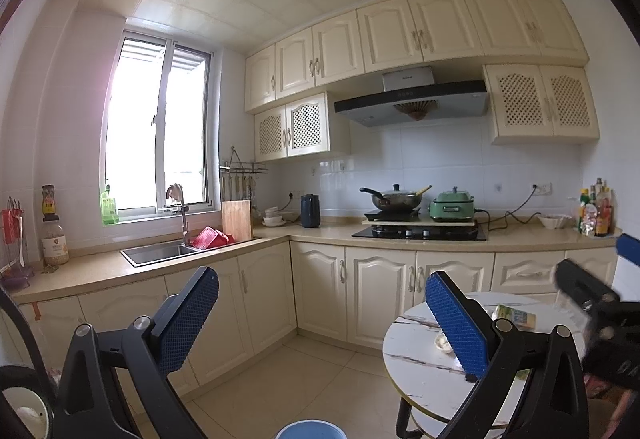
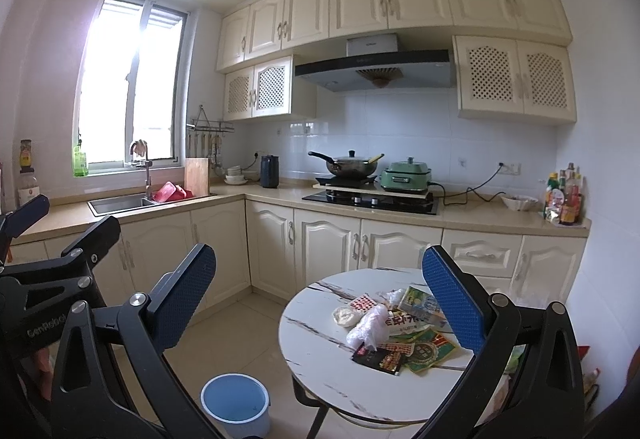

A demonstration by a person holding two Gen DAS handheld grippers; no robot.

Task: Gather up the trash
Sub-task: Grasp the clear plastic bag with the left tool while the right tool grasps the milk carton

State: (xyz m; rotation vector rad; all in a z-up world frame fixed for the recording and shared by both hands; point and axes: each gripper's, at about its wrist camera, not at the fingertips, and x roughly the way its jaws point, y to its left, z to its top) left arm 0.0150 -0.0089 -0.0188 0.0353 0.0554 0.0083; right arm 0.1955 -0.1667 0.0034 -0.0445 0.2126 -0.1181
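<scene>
right wrist view: right tongs (image 2: 320, 303) wide, empty; left tongs (image 1: 320, 323) likewise. wrappers (image 2: 404, 331) piled on desk (image 2: 320, 363) at 3 o'clock, bin (image 2: 236, 405) at 6. judged: nothing collected; next, clear bag (image 2: 370, 327) to be gripped.

"GenRobot" is embossed on the black body of the left gripper (image 2: 48, 239), seen in right wrist view. Wrapper (image 2: 404, 323) print and bottle labels: too small/blurred to read.
</scene>
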